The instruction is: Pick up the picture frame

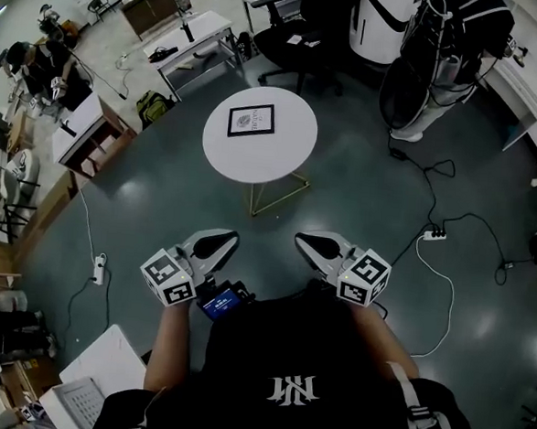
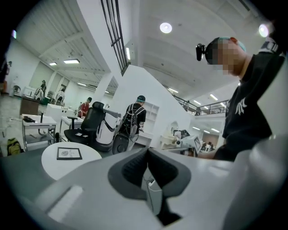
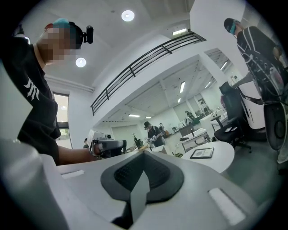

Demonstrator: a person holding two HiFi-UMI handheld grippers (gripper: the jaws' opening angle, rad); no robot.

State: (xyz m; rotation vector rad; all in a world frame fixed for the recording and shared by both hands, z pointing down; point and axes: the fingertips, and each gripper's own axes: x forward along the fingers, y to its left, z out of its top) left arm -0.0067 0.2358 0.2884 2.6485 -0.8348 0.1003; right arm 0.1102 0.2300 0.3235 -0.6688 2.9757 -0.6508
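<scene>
First spread the left claw (image 1: 213,245) and right claw (image 1: 319,246), both closed and empty, before reaching the far frame (image 1: 251,121).

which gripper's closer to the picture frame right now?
Left, narrowly. The left gripper is nearly in line with the picture frame on the round table; the right gripper sits further sideways. Both are well short.

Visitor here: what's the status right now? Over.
Grippers: left gripper shut, empty; right gripper shut, empty. Target: picture frame flat on round white table, untouched, grippers well short of it. Nothing in the way, only floor.
</scene>
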